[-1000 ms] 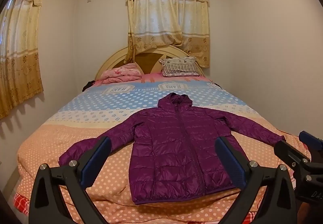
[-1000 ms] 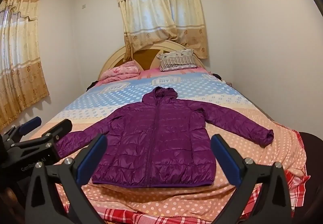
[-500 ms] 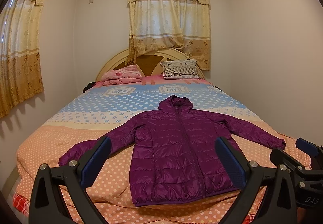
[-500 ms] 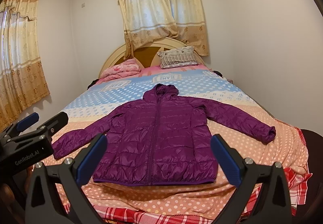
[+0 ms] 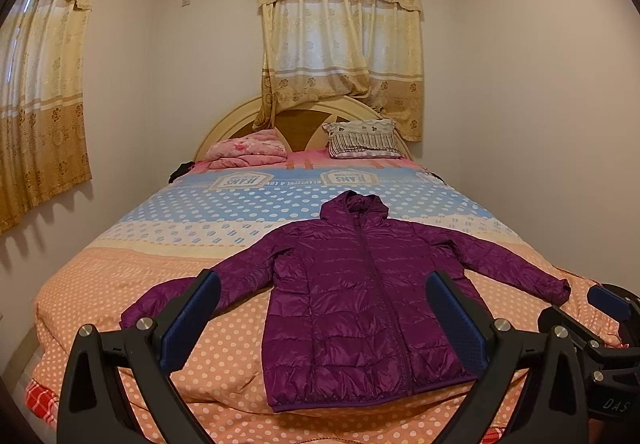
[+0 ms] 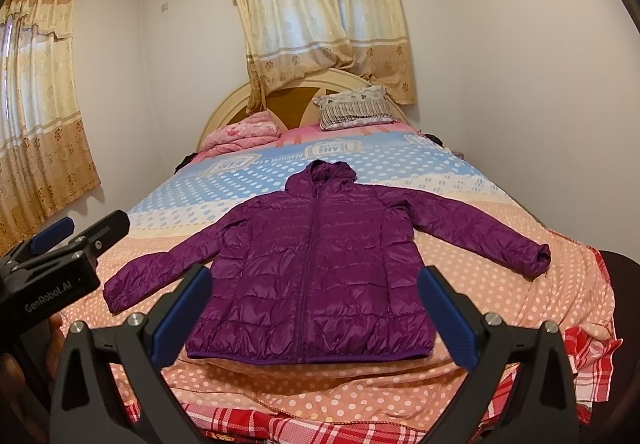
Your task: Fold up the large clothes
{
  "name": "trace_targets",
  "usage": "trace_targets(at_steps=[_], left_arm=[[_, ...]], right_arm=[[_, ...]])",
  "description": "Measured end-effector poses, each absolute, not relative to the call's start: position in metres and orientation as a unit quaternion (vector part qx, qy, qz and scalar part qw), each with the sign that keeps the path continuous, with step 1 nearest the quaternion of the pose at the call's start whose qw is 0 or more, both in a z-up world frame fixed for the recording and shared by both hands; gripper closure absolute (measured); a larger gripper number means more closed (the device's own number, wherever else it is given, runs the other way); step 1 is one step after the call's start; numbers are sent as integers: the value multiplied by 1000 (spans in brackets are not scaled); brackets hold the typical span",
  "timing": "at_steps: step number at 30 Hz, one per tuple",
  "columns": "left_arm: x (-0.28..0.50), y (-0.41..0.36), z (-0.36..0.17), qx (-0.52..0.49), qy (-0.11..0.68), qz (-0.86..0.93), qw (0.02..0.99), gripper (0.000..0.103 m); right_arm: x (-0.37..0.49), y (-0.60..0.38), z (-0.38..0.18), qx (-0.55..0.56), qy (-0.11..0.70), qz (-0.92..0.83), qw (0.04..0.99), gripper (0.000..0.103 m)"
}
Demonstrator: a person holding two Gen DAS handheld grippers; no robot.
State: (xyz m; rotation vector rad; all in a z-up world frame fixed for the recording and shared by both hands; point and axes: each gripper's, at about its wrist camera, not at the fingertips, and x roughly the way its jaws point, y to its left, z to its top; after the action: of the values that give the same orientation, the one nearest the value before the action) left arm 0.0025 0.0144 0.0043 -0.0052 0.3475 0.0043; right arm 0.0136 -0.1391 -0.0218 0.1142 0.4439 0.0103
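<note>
- Both tongs, left gripper (image 5: 320, 320) and right gripper (image 6: 316, 308), held wide open, nothing gripped, above the bed's foot edge.
- Purple hooded puffer jacket (image 6: 316, 268) spread flat near that edge, sleeves outstretched.
- No fold made yet; all folding judged outstanding.

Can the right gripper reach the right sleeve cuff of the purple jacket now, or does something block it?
Probably yes: the right gripper is open, and the cuff lies bare on the bedspread.

Both wrist views face the headboard (image 5: 304, 116) (sharing the bed (image 6: 460, 180)).
</note>
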Motion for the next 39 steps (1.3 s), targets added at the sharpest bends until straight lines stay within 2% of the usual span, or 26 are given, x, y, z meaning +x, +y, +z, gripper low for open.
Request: trace_targets(at_steps=[39], left_arm=[[9, 25, 2, -10, 177, 17, 984, 1]], right_arm=[[19, -141, -27, 63, 239, 10, 969, 0]])
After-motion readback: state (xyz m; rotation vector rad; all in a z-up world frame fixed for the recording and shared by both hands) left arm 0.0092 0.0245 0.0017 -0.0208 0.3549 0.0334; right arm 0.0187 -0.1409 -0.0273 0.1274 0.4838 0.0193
